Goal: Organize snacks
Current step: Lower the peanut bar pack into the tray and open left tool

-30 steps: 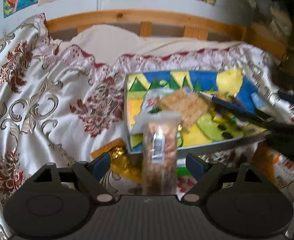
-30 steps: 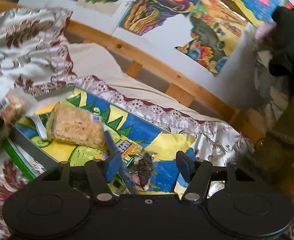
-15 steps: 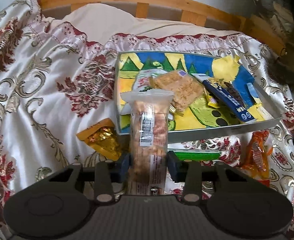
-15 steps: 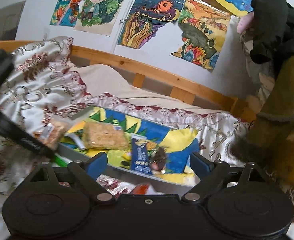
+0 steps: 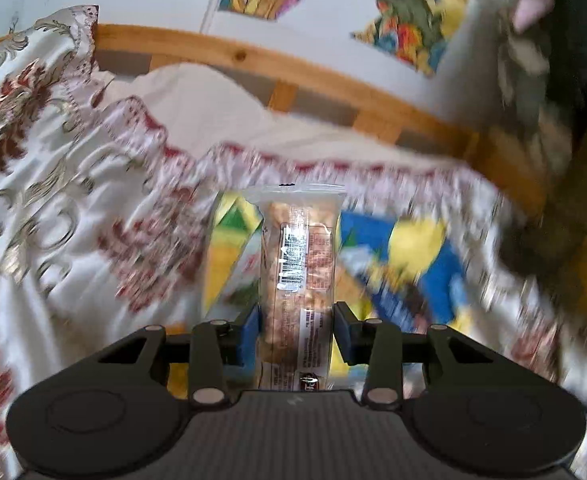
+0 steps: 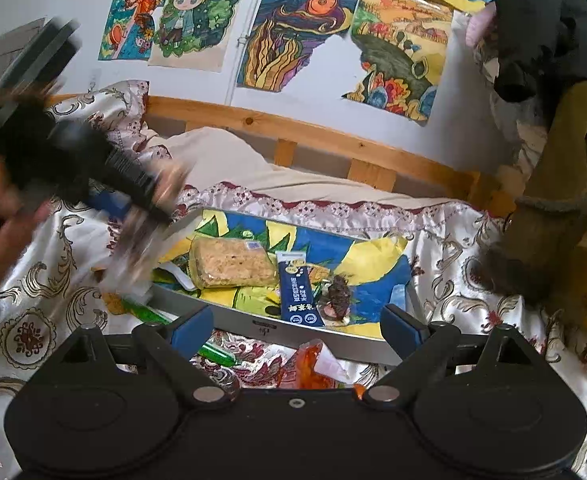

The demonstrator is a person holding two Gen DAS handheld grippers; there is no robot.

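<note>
Left gripper (image 5: 296, 330) clamps the clear-wrapped snack bar (image 5: 299, 264), long axis pointing straight ahead over the tray's (image 6: 293, 326) near left corner. Right gripper (image 6: 297, 322), jaws wide and empty, hovers at the tray's near edge.

The left wrist view looks forward and down along its gripper, low and close over the satin floral bedspread (image 5: 53, 208), toward the shallow grey tray with a colourful painted lining (image 5: 417, 240); it is blurred. The right wrist view sits farther back, facing the same tray (image 6: 293, 326) from its near rim. Both share the tray, the curved wooden bed rail (image 5: 221, 50) (image 6: 317, 130) and the bright paper drawings taped to the white wall (image 5: 409, 28) (image 6: 397, 52).
</note>
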